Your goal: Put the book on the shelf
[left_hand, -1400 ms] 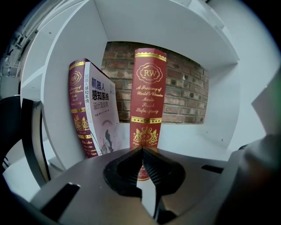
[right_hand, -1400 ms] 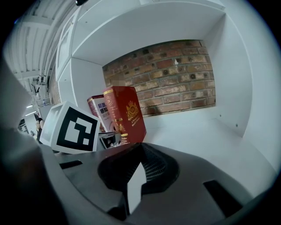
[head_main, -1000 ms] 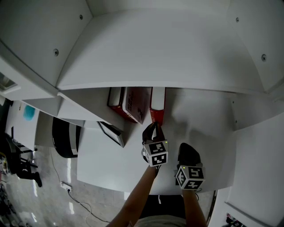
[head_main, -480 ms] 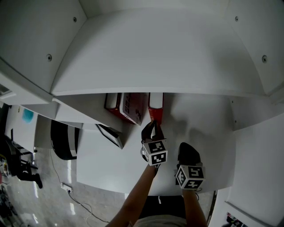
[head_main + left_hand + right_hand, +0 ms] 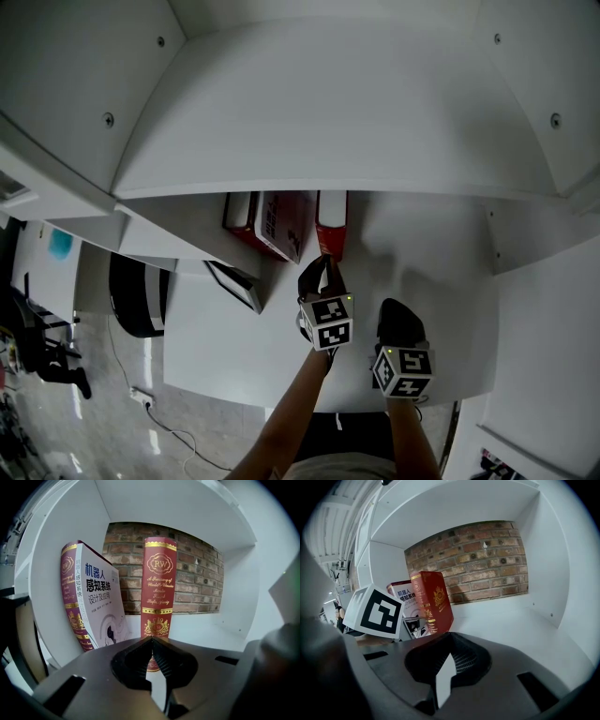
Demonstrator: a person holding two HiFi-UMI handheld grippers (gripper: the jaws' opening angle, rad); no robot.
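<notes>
A dark red book (image 5: 332, 225) with gold ornament on its spine (image 5: 157, 588) stands upright in the shelf compartment (image 5: 422, 253); the right gripper view shows it too, as the red book (image 5: 433, 602). My left gripper (image 5: 325, 264) is shut and empty, its tips (image 5: 151, 639) just in front of the foot of the spine; whether they touch it I cannot tell. My right gripper (image 5: 397, 309) hangs lower right of it over the shelf board, also shut with nothing in it (image 5: 449, 638).
Left of the red book a white-covered book (image 5: 96, 597) leans on another red volume (image 5: 69, 588) against the side wall. A dark framed picture (image 5: 234, 281) lies at the shelf's left edge. A brick wall (image 5: 197, 578) backs the compartment, with bare board (image 5: 511, 620) to the right.
</notes>
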